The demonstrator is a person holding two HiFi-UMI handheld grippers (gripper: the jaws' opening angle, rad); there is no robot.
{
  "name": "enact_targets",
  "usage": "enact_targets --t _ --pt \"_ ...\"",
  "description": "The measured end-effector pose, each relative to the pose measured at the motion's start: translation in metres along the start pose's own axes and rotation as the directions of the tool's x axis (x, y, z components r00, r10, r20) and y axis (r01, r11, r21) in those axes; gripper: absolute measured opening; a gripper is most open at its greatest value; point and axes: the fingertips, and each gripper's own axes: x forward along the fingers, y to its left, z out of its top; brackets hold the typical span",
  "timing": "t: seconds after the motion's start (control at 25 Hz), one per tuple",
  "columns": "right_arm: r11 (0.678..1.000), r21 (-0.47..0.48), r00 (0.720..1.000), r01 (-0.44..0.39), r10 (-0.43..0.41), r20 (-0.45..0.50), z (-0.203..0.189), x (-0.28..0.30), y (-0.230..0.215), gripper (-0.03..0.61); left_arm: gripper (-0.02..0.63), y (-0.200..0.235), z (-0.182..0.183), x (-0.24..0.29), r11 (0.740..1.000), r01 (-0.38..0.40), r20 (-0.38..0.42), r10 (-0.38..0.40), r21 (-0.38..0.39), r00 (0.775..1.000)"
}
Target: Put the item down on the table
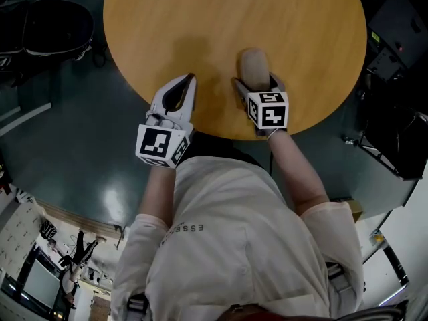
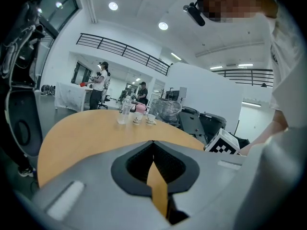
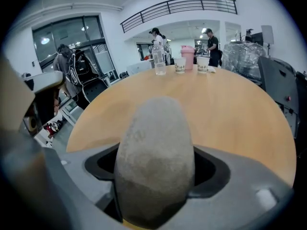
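Note:
An oval tan-grey item (image 1: 255, 67), shaped like a potato, sits between the jaws of my right gripper (image 1: 256, 80) over the near part of the round wooden table (image 1: 294, 25). In the right gripper view the item (image 3: 154, 147) fills the space between the jaws, and the right gripper (image 3: 156, 169) is shut on it. I cannot tell whether the item touches the tabletop. My left gripper (image 1: 191, 79) is to the left of it at the table's near edge. Its jaws meet at the tip, with nothing between them, as the left gripper (image 2: 153, 143) also shows in its own view.
At the table's far side stand a water bottle (image 3: 159, 60), two paper cups (image 3: 180, 65) and a pink container (image 3: 187, 56). Black equipment (image 1: 394, 79) stands to the right of the table and a black bag (image 1: 47, 29) to its left. People stand in the background.

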Motion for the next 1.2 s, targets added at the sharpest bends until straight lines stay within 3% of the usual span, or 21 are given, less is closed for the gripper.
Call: enact_targets --t 0.24,0.4,0.48,0.68,0.88,0.96,1.04,1.2 --pt "0.998 0.064 1.000 0.014 -0.015 0.013 -0.004 0.005 -0.006 0.390 0.015 0.001 0.001 -0.004 1.000 0.000 -0.006 0.000 0.007 1.000" --pt "0.998 0.059 0.999 0.015 -0.018 0.036 0.000 0.004 -0.005 0.394 0.015 -0.002 0.004 -0.001 1.000 0.005 -0.004 -0.005 0.021 1.000" --pt "0.998 0.058 0.997 0.015 -0.019 0.074 0.007 -0.002 -0.005 0.440 0.015 -0.007 0.006 -0.001 1.000 0.015 0.000 -0.015 0.028 1.000" --pt "0.999 0.036 0.982 0.017 -0.023 0.188 0.035 -0.036 -0.007 0.454 0.015 -0.021 0.016 -0.002 0.998 0.032 0.028 -0.033 0.051 0.999" --pt "0.999 0.036 0.936 0.013 -0.025 0.350 0.067 -0.094 -0.018 0.441 0.015 -0.044 0.037 -0.007 0.994 0.044 0.078 -0.052 0.097 0.996" --pt "1.000 0.011 0.916 0.015 -0.019 0.400 0.074 -0.116 -0.019 0.364 0.015 -0.053 0.046 -0.012 0.992 0.046 0.099 -0.058 0.117 0.993" --pt "0.999 -0.004 0.880 0.040 -0.034 0.474 0.082 -0.141 -0.021 0.192 0.015 -0.063 0.055 -0.016 0.989 0.048 0.121 -0.066 0.143 0.990" --pt "0.998 -0.007 0.796 0.068 -0.050 0.603 0.092 -0.194 -0.025 0.031 0.015 -0.091 0.068 -0.026 0.980 0.054 0.160 -0.086 0.192 0.983"
